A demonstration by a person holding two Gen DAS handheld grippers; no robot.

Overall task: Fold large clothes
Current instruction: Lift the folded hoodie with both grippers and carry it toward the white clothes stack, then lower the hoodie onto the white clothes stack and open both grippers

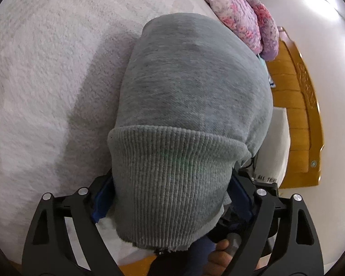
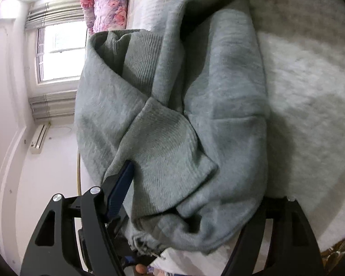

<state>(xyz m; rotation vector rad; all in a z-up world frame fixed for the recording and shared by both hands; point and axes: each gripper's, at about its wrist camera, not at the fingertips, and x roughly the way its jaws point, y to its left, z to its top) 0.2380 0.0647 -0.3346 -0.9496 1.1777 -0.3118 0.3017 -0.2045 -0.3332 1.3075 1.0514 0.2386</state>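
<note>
Left gripper (image 1: 170,197): jaws spread wide, the grey sweatshirt's ribbed hem (image 1: 172,179) bunched between them and draped over the mouth, blue pad (image 1: 102,199) showing just left of the cloth. Can't tell whether the pads actually press on the fabric; it looks loosely filled rather than pinched. The sweatshirt (image 1: 191,80) body runs straight ahead of this gripper, lying on the white fluffy blanket (image 1: 39,80), which is bare to the left; a pink floral quilt (image 1: 241,11) and wooden bed frame (image 1: 301,105) sit ahead and right. Right gripper (image 2: 186,207): also spread, left blue pad (image 2: 120,191) laid against the edge of a folded ribbed panel (image 2: 168,151), right finger hidden under the cloth, so contact there can't be read. The garment is piled directly in front and over the jaws, folds overlapping, window (image 2: 59,43) far left. My read: the step is setting the folded edge down and letting go, or re-gripping. To do it well: lower both ends level so the hem lands square, keep the two grippers in line with the fold, back straight out along the finger axis so the pads don't drag the layers, then flatten the overlapping panel ahead of the right gripper. Risk: ribbing snags on a pad and pulls the fold open.
</note>
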